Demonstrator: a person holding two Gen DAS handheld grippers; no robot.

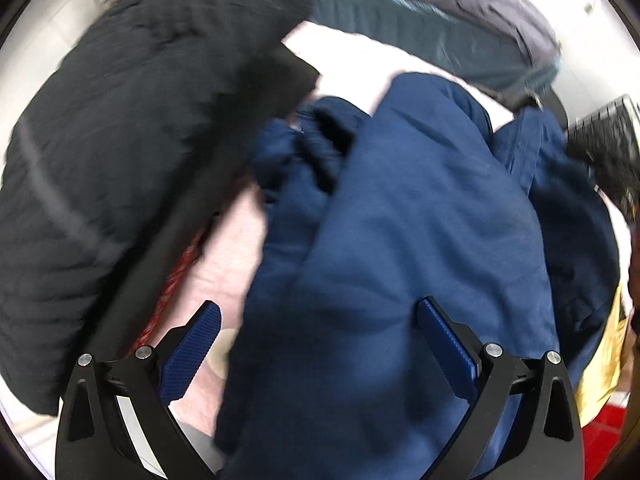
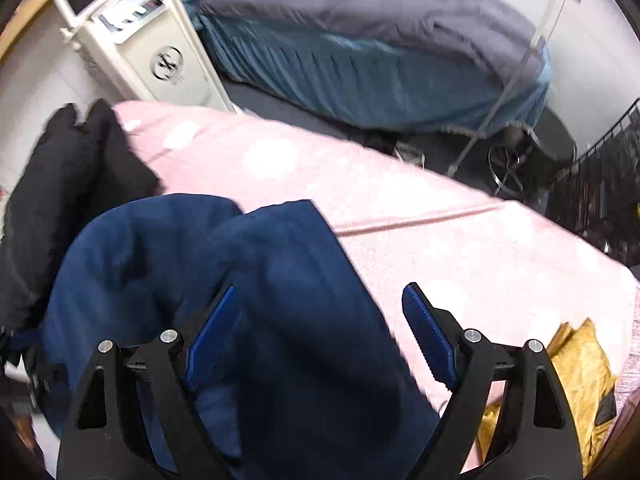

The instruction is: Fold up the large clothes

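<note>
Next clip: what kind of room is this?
Most likely a bedroom: a bed with a grey duvet and teal valance, and a navy garment lying on a pink dotted cover.

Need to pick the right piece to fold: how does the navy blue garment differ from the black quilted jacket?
The navy blue cloth garment is smooth with soft creases; the black quilted jacket is ribbed with stitched channels. The navy one lies crumpled right ahead of both open tools; the black one sits off to the left. Both rest on the pink spotted cover, unfolded.
</note>
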